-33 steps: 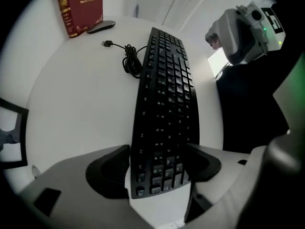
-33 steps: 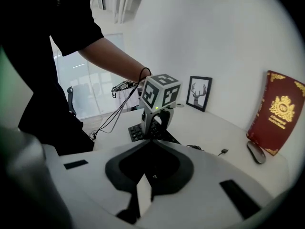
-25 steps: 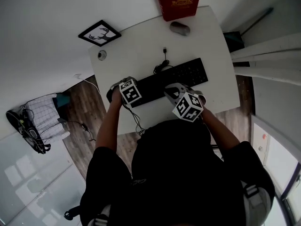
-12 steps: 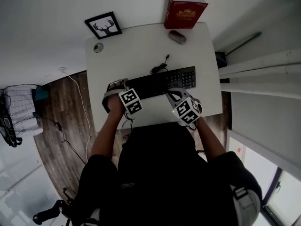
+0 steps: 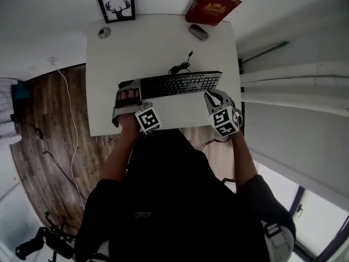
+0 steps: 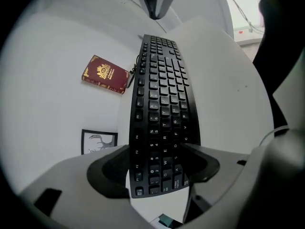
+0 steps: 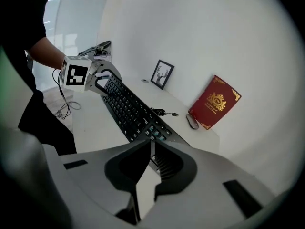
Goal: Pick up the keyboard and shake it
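Observation:
A black keyboard (image 5: 174, 84) stretches between both grippers above the white table (image 5: 158, 42). My left gripper (image 5: 130, 96) is shut on its left end, and the keys run away from the jaws in the left gripper view (image 6: 162, 104). My right gripper (image 5: 214, 96) is shut on the thin right end of the keyboard (image 7: 128, 106), its jaws nearly meeting (image 7: 151, 149). The keyboard's cable (image 5: 180, 67) lies coiled on the table behind it. The left gripper (image 7: 102, 78) shows at the far end in the right gripper view.
A red book (image 5: 211, 5) leans on the wall at the table's back right, with a grey mouse (image 5: 198, 31) in front of it. A framed deer picture (image 5: 116, 6) and a small round object (image 5: 104, 33) stand at the back left. Wood floor lies left of the table.
The keyboard has swung from a slant to straight across the view. The right gripper has shifted from its front edge to its right end. The head view has turned.

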Tool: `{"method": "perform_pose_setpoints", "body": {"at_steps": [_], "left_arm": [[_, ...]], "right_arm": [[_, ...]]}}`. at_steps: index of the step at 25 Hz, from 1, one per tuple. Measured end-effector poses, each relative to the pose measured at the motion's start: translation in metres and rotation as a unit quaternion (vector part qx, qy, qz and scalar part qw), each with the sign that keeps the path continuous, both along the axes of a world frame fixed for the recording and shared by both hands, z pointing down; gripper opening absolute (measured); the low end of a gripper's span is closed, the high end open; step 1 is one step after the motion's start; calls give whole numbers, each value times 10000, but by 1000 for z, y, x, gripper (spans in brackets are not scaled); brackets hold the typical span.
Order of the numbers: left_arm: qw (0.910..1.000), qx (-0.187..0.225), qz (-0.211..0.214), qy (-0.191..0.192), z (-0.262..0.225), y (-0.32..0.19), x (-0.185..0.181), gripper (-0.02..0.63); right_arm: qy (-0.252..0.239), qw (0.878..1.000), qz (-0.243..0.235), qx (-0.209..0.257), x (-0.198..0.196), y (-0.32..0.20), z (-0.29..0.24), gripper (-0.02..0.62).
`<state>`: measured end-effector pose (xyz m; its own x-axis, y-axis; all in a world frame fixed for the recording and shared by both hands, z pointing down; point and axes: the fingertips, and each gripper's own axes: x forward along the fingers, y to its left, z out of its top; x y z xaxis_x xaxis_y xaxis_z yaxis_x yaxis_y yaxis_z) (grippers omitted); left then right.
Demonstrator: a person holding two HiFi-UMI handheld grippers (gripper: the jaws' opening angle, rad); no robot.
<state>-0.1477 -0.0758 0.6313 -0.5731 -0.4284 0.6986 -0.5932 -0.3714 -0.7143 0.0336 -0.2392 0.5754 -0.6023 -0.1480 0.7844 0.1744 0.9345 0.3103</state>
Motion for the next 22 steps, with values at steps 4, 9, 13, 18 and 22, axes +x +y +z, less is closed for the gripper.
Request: {"method": "perform_pose_setpoints", "body": {"at_steps": [4, 9, 13, 18, 22], "left_arm": [[9963, 226, -132, -824, -14, 1, 3, 320], [9952, 187, -9, -960, -10, 8, 15, 319], [9935, 140, 24, -1127, -13, 12, 20, 314], [9923, 214, 58, -1221, -17, 15, 19, 305], [9943, 270, 61, -1031, -21, 13, 16, 301]], "right_arm": [[840, 9882, -917, 890, -4, -35, -10, 210], [2233, 9249, -2575, 1687, -7, -70, 14, 244], [2809, 8988, -3216, 987, -21, -65, 37, 243], [3775, 8525, -3615, 3, -17, -38, 73, 241], [3727, 8502, -3718, 46, -15, -28, 79, 125]]}}
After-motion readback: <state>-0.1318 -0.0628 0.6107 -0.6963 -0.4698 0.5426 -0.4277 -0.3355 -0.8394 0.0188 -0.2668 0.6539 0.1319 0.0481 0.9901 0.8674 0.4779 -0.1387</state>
